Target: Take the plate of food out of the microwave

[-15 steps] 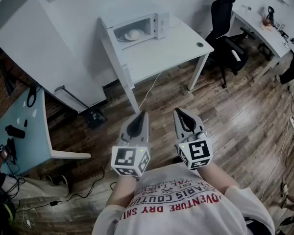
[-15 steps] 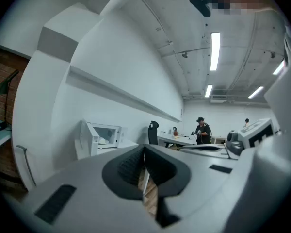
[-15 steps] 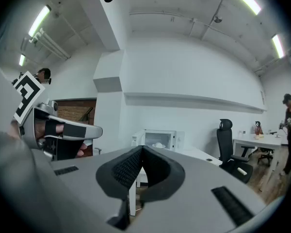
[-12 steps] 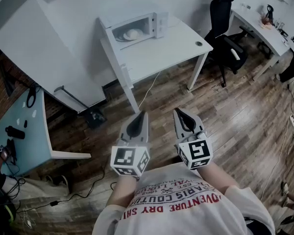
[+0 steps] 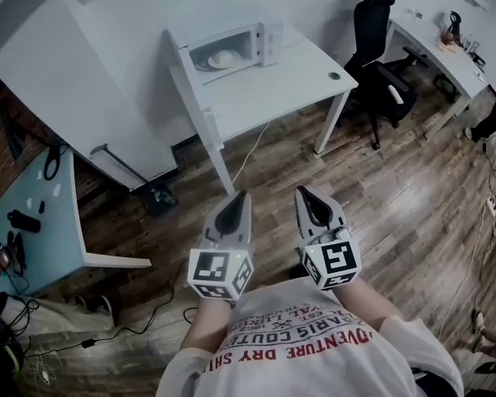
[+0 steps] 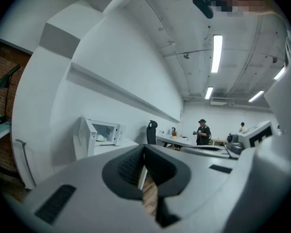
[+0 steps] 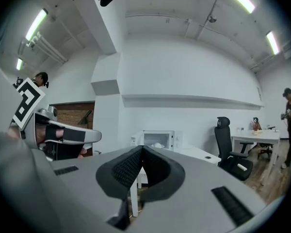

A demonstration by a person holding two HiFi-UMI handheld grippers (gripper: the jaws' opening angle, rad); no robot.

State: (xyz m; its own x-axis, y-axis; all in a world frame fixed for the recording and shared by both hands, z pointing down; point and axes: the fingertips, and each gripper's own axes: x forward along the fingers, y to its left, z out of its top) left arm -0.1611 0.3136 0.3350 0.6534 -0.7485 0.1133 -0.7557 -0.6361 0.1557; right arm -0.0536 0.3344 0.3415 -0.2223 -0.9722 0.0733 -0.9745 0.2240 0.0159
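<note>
A white microwave (image 5: 231, 48) stands on a white table (image 5: 269, 81) across the room, its door swung open to the left. Inside it sits a plate of pale food (image 5: 223, 57); the same microwave (image 7: 157, 140) and plate (image 7: 158, 145) show small in the right gripper view, and the microwave (image 6: 104, 134) in the left gripper view. My left gripper (image 5: 242, 195) and right gripper (image 5: 302, 191) are held close to my chest, side by side, far from the table. Both have their jaws together with nothing between them.
A black office chair (image 5: 380, 40) stands right of the table, with another white desk (image 5: 446, 52) beyond it. A pale blue table (image 5: 41, 222) with small items is at the left. Cables (image 5: 107, 337) lie on the wood floor. A person (image 6: 202, 131) stands far off.
The right gripper has shifted slightly right and down in the head view. The left gripper has barely moved.
</note>
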